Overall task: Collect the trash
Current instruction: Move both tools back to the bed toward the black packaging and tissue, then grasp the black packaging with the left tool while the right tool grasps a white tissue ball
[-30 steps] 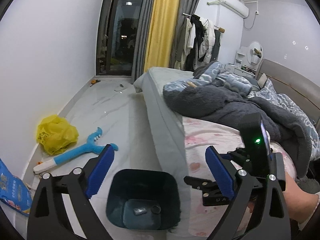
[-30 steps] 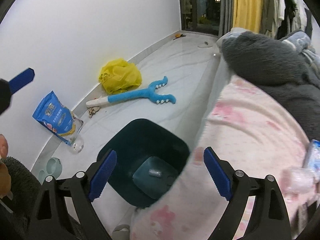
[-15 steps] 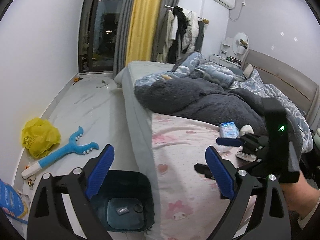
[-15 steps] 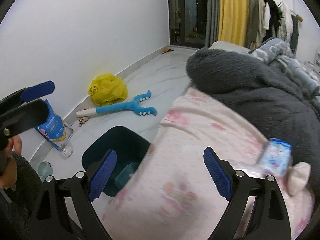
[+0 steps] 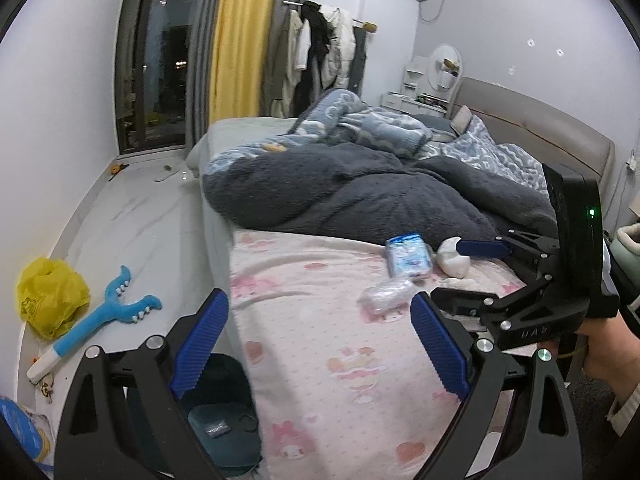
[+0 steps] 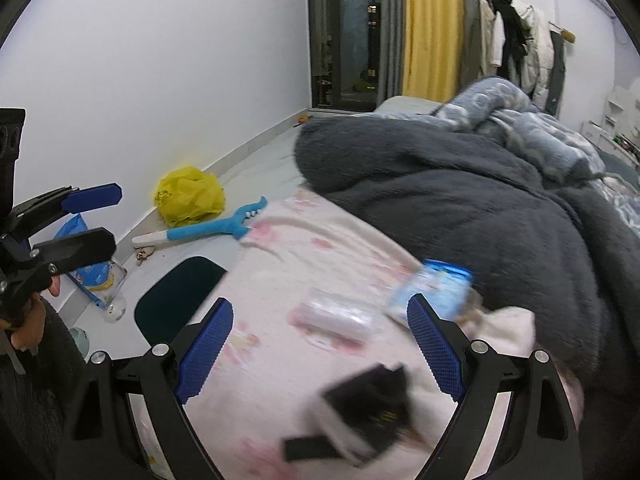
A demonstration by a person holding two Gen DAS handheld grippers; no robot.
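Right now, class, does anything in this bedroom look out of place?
Yes. Litter lies on the pink bedsheet: a blue packet, a clear wrapper and a crumpled white wad. A yellow plastic bag lies on the floor by the wall.

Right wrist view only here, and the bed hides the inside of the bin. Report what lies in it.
Observer: The left wrist view looks into the bin. A small wrapper and a dark ring lie on its bottom.
Operator: Now identify the pale blur beyond my right pad.
Observer: It is a crumpled white wad on the sheet beside the blue packet. The right gripper is open and empty, and its upper finger crosses in front of the wad.
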